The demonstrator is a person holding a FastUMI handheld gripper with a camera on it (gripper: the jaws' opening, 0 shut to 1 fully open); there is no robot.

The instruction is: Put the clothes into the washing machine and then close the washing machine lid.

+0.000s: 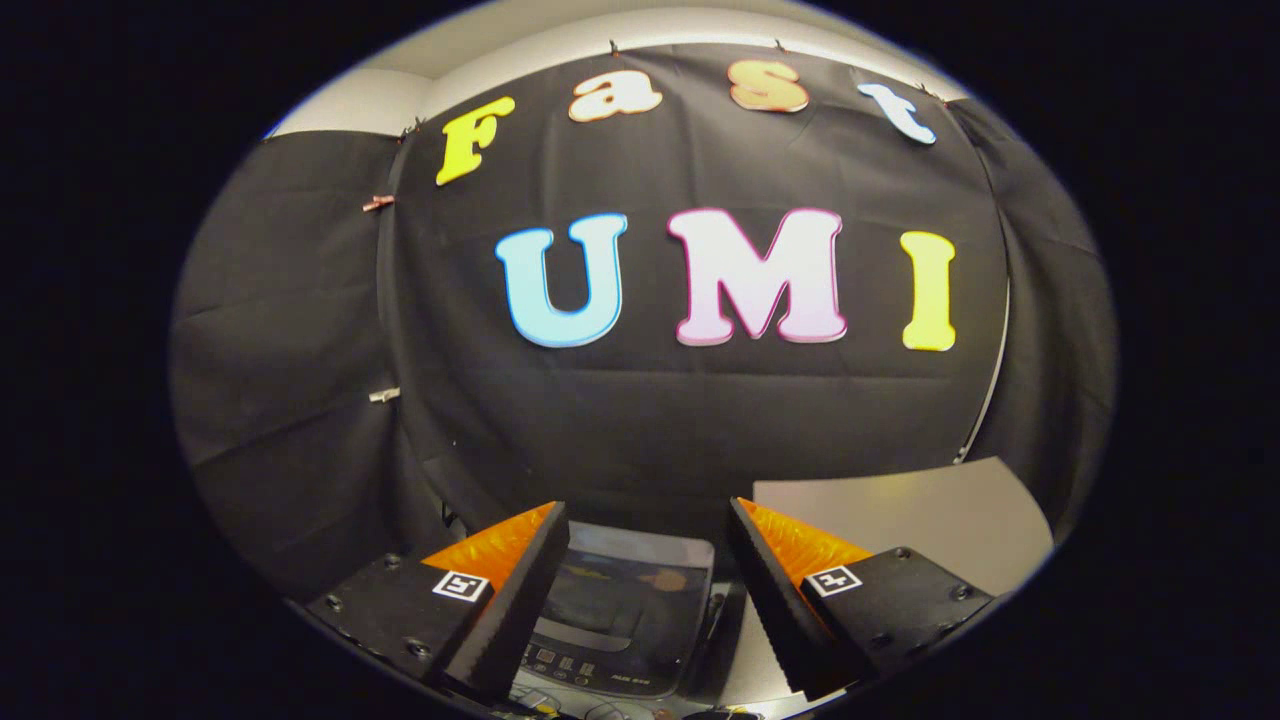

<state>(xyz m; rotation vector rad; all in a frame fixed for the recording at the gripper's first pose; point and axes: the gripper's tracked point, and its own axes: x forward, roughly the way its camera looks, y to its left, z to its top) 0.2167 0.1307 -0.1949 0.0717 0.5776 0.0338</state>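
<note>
My gripper (648, 520) is held high and stands open, with nothing between its two black and orange fingers (520, 585). Below and between the fingers lies the washing machine (620, 610), seen from above. Its dark glossy lid looks down flat over the tub, with a control panel of small buttons along its near edge. No clothes can be made out in this view.
A pale grey tabletop (930, 520) lies beyond my right finger, beside the machine. Black cloth walls close off the booth behind and to the left.
</note>
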